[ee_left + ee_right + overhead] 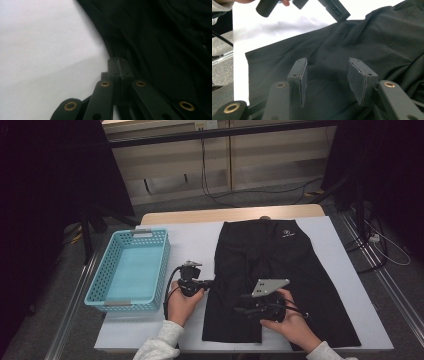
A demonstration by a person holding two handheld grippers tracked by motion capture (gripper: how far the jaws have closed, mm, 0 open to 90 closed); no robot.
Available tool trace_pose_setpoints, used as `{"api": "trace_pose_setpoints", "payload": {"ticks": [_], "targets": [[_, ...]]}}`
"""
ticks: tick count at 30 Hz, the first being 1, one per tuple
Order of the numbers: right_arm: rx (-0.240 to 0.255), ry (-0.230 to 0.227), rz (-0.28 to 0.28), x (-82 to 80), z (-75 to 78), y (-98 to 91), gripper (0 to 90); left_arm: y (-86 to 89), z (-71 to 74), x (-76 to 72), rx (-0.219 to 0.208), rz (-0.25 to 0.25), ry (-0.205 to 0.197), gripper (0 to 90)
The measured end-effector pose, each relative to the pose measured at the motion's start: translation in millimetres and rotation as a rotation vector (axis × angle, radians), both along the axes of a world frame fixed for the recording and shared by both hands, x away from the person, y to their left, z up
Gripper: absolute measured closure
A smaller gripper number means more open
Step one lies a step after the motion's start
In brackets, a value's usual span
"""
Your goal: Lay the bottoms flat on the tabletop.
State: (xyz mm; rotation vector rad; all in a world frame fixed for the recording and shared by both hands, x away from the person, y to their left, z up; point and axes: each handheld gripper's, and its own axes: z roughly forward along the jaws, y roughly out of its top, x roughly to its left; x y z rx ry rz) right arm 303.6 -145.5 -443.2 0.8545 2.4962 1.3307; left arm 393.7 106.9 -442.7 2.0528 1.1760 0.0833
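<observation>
- The black shorts (280, 280) lie flat on the white tabletop (190, 242), right of the blue basket (131, 269).
- The left claw (119, 65) is shut at the shorts' left edge. Whether any cloth is caught between its jaws cannot be told; a thin pinch would likely slip free on lifting.
- The right claw (327, 77) stands apart above the near left leg, with nothing between its jaws. Closing on a single layer would probably leave the under layer behind and spoil any fold.
- Pulling with one claw alone may drag the whole garment across the tabletop and skew it.
- The left cable (169, 292) trails near the basket and could snag its rim.
</observation>
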Motion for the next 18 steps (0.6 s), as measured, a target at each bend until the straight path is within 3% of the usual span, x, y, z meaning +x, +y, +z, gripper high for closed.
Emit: {"api": "trace_pose_setpoints", "payload": {"ticks": [2,8,10,11,12,14,16,18], "targets": [[-0.003,-0.001,0.010,0.1,-1.0,0.6,50.1,5.0,1.2,-1.5,-0.021,0.010,0.000,90.0],[-0.029,0.009,0.026,0.7,-5.0,8.0,49.5,16.5,-0.6,-3.3,-0.024,0.014,0.027,90.0],[-0.029,0.016,0.027,0.0,-5.4,8.7,49.5,15.2,0.4,-3.1,-0.028,-0.011,0.006,90.0],[-0.026,0.018,0.028,-0.3,-5.5,8.9,49.4,13.4,0.6,-2.4,-0.018,-0.012,-0.032,88.6],[-0.030,0.017,0.033,-0.6,-5.7,9.0,49.4,11.5,0.9,-0.6,-0.016,-0.011,-0.047,76.6],[-0.036,0.016,0.031,-1.1,-6.4,8.8,49.3,6.8,-0.2,1.5,-0.034,-0.022,-0.048,68.9],[-0.031,0.018,0.035,-1.2,-6.5,8.9,49.3,0.5,-1.6,3.1,-0.010,-0.025,-0.076,55.8],[-0.033,0.017,0.035,-0.9,-6.6,9.0,49.3,-5.8,-4.4,4.6,-0.006,-0.039,-0.071,54.3]]}}
